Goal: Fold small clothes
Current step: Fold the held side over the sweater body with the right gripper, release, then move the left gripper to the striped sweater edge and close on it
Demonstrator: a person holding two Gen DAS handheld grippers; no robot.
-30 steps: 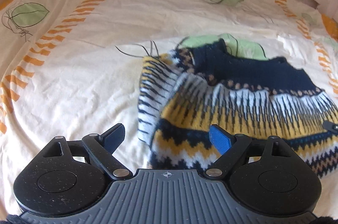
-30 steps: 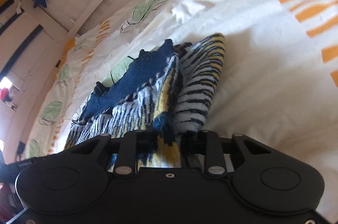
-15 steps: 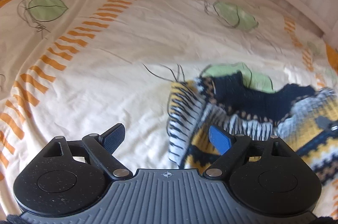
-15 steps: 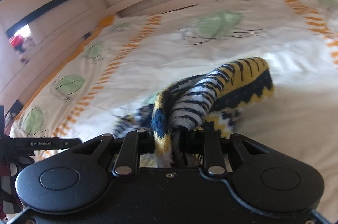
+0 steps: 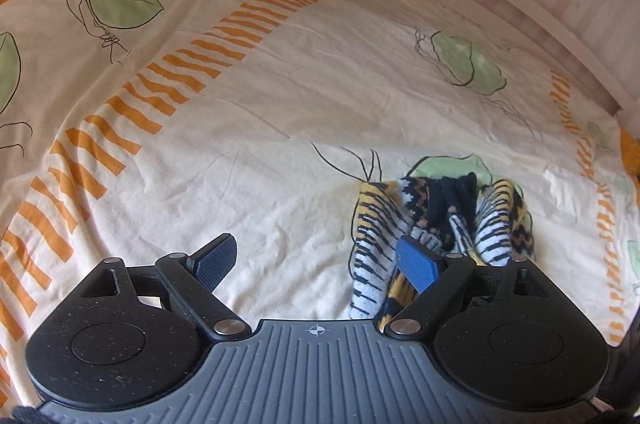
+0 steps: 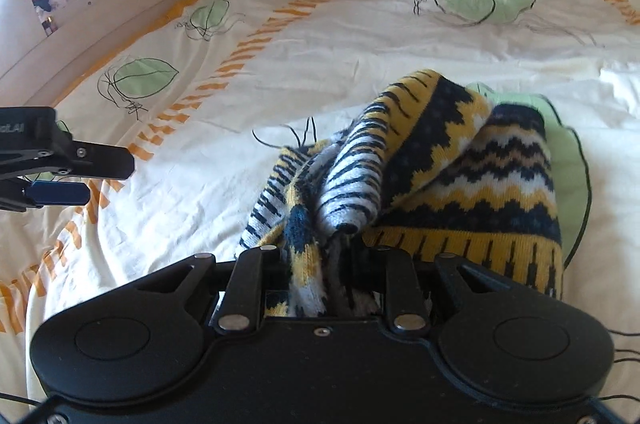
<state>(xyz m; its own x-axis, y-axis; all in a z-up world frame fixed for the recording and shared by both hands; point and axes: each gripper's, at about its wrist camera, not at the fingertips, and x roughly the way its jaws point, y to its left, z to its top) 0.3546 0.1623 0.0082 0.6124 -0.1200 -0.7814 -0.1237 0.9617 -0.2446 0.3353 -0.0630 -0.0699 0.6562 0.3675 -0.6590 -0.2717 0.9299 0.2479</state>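
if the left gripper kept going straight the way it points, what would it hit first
Most likely the bedsheet. The left gripper is open with only bare sheet between its fingers; the sweater lies off to its right, behind the blue finger, though depth is unclear.

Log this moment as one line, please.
right gripper: shut on knit sweater, lifting bunched fabric | left gripper: open, empty, beside sweater | bedsheet: underneath

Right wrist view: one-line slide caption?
Right claw shut on a bunched patterned knit sweater above a leaf-print bedsheet; open left claw at frame left.
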